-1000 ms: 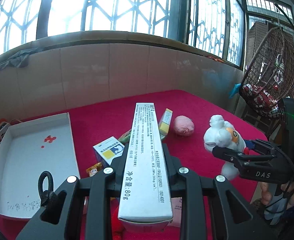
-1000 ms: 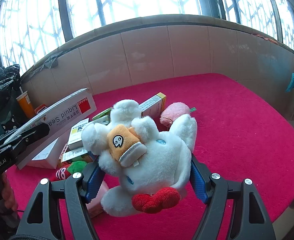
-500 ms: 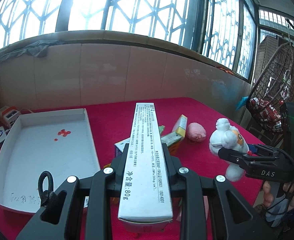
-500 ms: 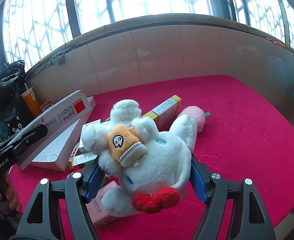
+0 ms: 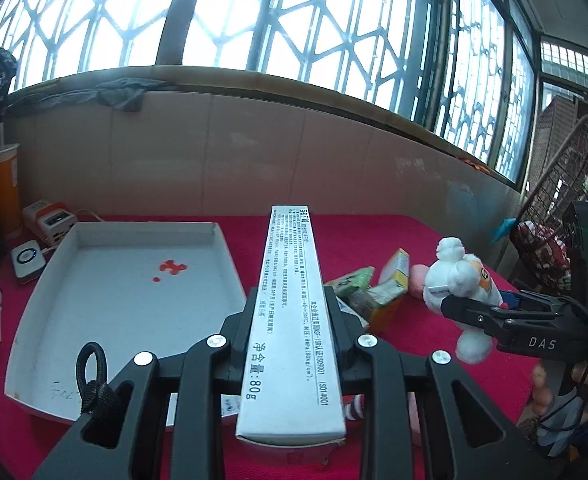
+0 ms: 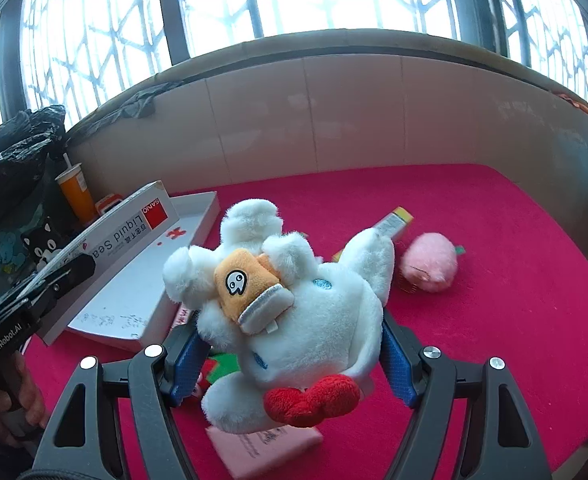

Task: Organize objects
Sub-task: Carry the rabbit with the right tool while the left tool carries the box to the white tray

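My left gripper point(image 5: 292, 316) is shut on a long white box point(image 5: 290, 320) with printed text, held above the red cloth beside the white tray point(image 5: 34, 312). The box also shows in the right wrist view point(image 6: 126, 228), over the tray point(image 6: 134, 304). My right gripper point(image 6: 286, 348) is shut on a white plush toy point(image 6: 294, 312) with an orange patch and red feet, held above the cloth. The toy shows in the left wrist view point(image 5: 462, 280) at the right.
Small boxes point(image 5: 374, 292) and a pink plush point(image 6: 428, 262) lie on the red cloth point(image 6: 494, 280). A pink box point(image 6: 262, 446) lies under the toy. An orange cup point(image 5: 2, 192) and small devices point(image 5: 50, 220) stand at the left. A wire basket point(image 5: 566, 200) hangs at right.
My left gripper has swung left with the box, so the tray has come toward the middle of its view. The right gripper has shifted too, still holding the toy.
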Motion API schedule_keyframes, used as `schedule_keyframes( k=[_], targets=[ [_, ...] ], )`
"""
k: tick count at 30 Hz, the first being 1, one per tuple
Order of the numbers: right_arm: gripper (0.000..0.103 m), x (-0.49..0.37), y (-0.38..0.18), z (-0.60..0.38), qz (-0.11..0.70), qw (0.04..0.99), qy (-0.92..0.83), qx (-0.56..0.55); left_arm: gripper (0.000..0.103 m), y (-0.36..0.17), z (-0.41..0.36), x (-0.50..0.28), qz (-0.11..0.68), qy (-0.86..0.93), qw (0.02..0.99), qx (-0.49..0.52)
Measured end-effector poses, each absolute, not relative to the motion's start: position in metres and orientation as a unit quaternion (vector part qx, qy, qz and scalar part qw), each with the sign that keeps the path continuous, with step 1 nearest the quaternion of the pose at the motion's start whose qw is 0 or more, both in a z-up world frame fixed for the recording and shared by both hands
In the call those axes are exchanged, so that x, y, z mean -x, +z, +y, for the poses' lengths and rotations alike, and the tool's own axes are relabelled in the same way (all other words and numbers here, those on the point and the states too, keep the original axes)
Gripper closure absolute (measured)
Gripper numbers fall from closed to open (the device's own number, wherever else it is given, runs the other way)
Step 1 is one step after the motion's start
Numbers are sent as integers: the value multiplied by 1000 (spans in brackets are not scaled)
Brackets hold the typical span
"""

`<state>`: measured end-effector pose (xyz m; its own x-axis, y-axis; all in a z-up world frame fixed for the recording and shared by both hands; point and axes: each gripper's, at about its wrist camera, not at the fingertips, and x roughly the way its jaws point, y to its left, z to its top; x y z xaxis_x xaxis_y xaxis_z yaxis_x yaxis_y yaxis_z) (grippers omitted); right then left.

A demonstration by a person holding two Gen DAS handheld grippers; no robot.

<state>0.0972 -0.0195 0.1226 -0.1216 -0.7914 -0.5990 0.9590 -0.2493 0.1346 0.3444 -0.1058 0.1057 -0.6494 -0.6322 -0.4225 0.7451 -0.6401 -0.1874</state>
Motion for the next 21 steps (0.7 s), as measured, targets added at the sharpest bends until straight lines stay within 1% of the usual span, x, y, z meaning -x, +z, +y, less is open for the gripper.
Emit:
schedule_keyframes(
  k=[13,21],
  targets=[
    [23,-144,133,-61,172,623,-709,-281,76,103,-136,-400,202,-870,428,-136],
    [23,-163,135,-84,178,635,-695,-286,76,103,-151,-421,207,-856,453,-136]
  ],
)
